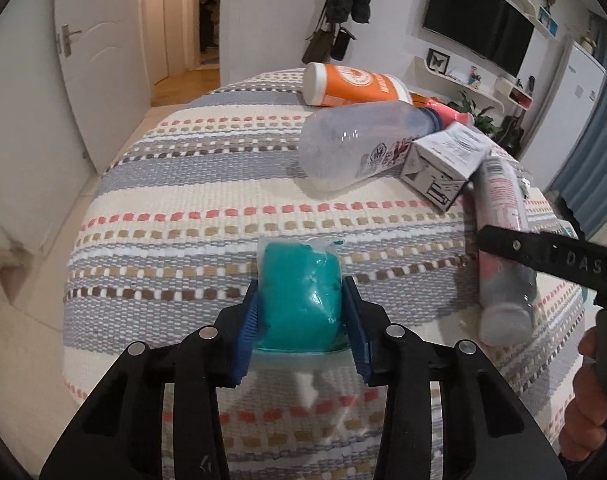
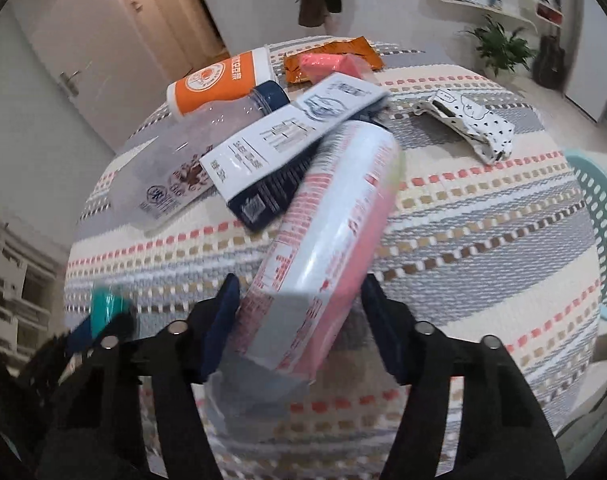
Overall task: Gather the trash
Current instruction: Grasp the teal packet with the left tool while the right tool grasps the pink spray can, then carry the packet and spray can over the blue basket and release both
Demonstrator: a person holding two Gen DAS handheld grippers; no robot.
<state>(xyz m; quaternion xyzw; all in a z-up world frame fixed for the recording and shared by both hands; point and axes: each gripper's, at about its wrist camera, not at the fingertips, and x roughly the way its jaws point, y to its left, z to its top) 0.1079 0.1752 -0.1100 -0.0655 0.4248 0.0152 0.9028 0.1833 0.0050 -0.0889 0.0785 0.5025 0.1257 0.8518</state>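
Both grippers are gripping: our left gripper (image 1: pixel 301 312) is squeezing the teal bag (image 1: pixel 299 296); our right gripper (image 2: pixel 299 320), jaws wide, is bracketing the pink can (image 2: pixel 323 236), contact unclear, which may be rolling out and dragging the box (image 2: pixel 287 136) ahead.

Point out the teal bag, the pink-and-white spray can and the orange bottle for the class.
teal bag (image 1: pixel 301 296): left wrist view, on its teal bulge.
pink-and-white spray can (image 2: pixel 327 216): right wrist view, on the printed side wall.
orange bottle (image 1: pixel 353 84): left wrist view, on its orange label.

Ahead of your tools, the striped woven cloth (image 1: pixel 207 184) carries an orange-labelled bottle (image 1: pixel 351 84), a clear bottle (image 1: pixel 355 144), and a dotted wrapper (image 2: pixel 471 124) beyond the right one.
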